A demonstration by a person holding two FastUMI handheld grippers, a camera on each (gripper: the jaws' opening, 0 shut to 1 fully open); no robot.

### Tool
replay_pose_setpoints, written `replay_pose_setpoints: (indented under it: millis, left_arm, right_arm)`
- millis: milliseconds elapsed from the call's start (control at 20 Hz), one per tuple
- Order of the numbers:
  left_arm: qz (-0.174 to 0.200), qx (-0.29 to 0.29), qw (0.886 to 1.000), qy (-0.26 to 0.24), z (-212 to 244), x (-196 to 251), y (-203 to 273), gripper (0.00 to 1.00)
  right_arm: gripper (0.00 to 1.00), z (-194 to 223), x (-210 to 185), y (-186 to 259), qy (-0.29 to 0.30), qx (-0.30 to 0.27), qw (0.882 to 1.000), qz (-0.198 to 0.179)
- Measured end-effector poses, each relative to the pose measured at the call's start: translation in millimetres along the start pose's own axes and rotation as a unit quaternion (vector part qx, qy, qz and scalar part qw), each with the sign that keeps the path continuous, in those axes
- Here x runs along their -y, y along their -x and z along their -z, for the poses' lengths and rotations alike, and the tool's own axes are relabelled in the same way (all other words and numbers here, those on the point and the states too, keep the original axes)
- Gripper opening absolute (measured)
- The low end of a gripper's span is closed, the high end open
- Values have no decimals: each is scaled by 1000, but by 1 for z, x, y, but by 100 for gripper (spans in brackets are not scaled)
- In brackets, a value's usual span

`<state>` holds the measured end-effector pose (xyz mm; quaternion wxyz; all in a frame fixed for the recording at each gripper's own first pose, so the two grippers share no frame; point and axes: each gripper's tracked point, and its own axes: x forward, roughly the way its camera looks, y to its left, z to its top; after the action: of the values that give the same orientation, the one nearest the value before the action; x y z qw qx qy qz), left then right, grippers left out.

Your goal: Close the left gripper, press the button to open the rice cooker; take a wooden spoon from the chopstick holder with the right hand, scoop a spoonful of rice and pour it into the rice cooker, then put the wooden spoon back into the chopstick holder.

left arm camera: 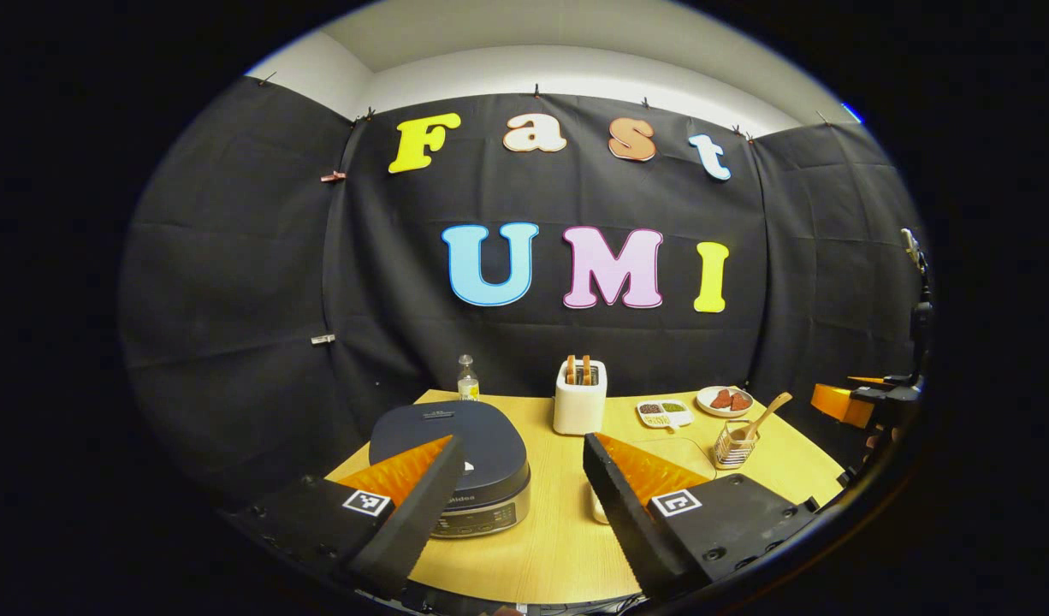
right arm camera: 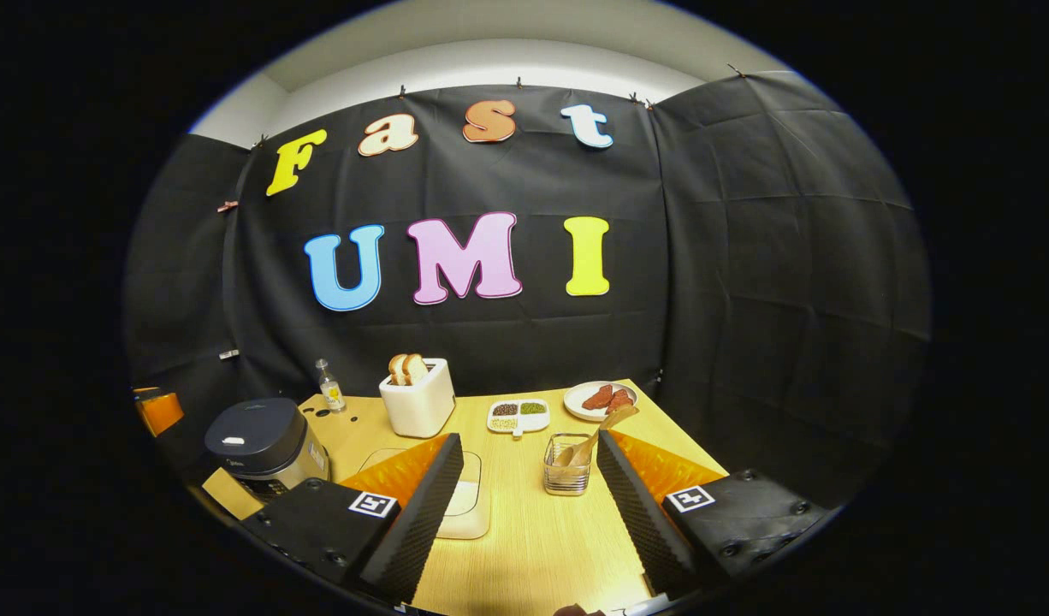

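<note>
1. Nothing of the task looks done yet. The rice cooker sits at the near left of the table with its lid down flat, so by my reading the button has not been pressed.
2. The left gripper hangs above the near edge of the table with its jaws spread wide and nothing between them. They must first be brought together before the press, and that has not happened. The cooker lies just ahead of it, partly behind its left finger.
3. The right gripper is likewise released, jaws wide apart and empty, poised over the near right part of the table.
4. The wooden spoon stands in the wire chopstick holder, bowl down and handle leaning up to the right. The holder sits between the right gripper's fingers in the right gripper view but farther out, apart from them.
5. A shallow tray lies on the table between cooker and holder; I cannot tell whether it holds the rice.
6. Left to do: close the left jaws, press, take the spoon, scoop, pour, return the spoon.
</note>
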<state>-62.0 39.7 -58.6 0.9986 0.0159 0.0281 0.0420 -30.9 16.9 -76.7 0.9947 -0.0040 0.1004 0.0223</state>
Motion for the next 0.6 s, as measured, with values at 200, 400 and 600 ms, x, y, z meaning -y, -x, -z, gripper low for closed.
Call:
replay_pose_setpoints:
  millis: [200,400,600]
  left_arm:
    - [3,-6,1000,2,3,-3,-2,95]
    - [7,-9,1000,10,7,-3,-7,95]
    - [8,-13,1000,9,9,-4,-9,95]
  right_arm:
    - [99,1,-6,0,8,-3,1000,-2]
    - [99,1,-11,-2,8,-3,1000,-3]
    - [99,3,-15,-4,8,-6,1000,-4]
